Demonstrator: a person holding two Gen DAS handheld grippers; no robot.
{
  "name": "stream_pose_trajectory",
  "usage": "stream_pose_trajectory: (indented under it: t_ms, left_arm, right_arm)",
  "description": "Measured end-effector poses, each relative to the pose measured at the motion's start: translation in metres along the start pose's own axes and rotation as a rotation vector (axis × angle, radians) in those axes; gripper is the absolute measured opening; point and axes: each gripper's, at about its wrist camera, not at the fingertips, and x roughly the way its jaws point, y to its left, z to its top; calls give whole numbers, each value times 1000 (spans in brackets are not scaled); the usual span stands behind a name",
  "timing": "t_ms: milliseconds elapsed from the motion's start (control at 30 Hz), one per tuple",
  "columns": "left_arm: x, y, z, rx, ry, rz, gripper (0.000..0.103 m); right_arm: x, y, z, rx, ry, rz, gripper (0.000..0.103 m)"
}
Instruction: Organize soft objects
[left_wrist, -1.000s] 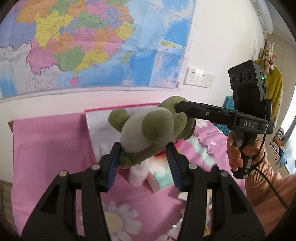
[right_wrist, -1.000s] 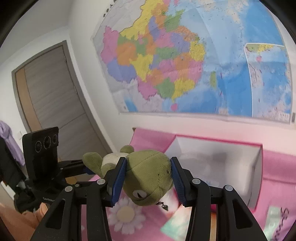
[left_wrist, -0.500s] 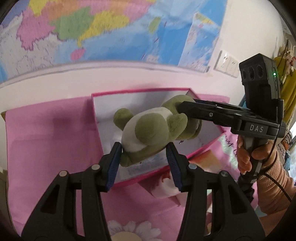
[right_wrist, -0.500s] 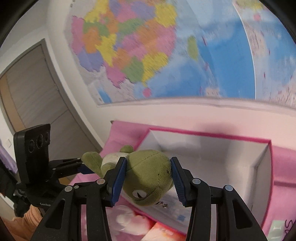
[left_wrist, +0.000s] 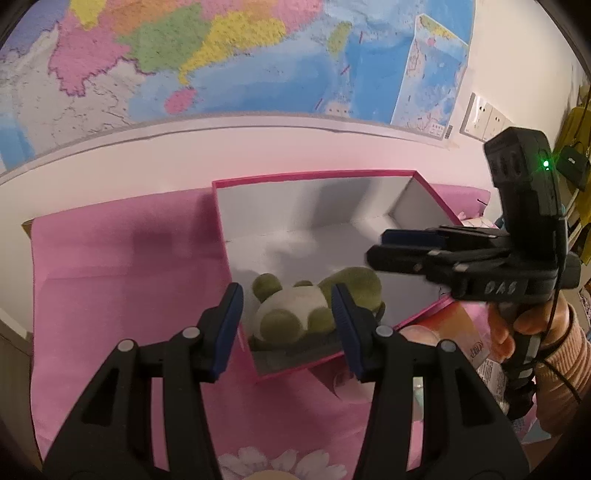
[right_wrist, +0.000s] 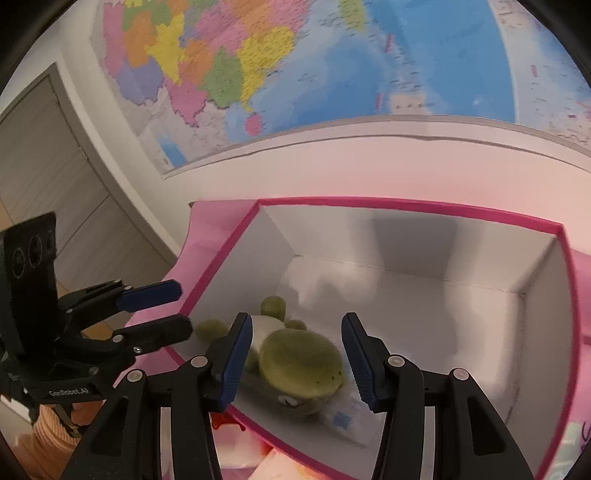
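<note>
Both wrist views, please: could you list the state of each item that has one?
Green plush frog: released, lying inside the box.
Pink-rimmed white cardboard box: open, no lid on.
Left gripper: open, above the frog.
Right gripper: open, above the frog.

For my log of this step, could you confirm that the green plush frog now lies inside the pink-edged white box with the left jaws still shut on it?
Not quite: the green plush frog does lie inside the pink-edged white box, but the left gripper is open, its jaws standing apart with gaps on both sides of the toy. The left wrist view shows this, and the right wrist view shows the same open left gripper from the side.
</note>
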Motion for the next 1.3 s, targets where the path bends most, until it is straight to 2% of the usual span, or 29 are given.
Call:
stream_pose_trajectory:
  t_ms: [167, 333, 567, 833, 967, 1067, 1167, 1300]
  left_arm:
    - [-25, 2, -11, -19, -59, -4, 52]
    - [-57, -5, -27, -32, -117, -65, 54]
    - [-81, -36, -59, 6, -120, -166, 56]
    - [-77, -95, -90, 93, -47, -335, 56]
    - [-63, -129, -100, 134, 20, -457, 56]
    - [-52, -153, -108, 174, 69, -503, 56]
    - [-42, -174, -114, 208, 118, -547, 56]
    - [-29, -196, -120, 245, 180, -577, 56]
  right_arm:
    - [-32, -3, -6, 10, -40, 1, 52]
    - [-77, 2, -23, -16, -76, 5, 57]
    - [-130, 8, -55, -36, -101, 0, 59]
    - [-169, -9, -118, 8, -71, -102, 67]
    - [-182, -24, -153, 56, -31, -127, 74]
    - [-184, -37, -177, 101, 7, -149, 81]
    - [-181, -51, -197, 165, 41, -143, 81]
    - [-179, -60, -209, 231, 31, -74, 81]
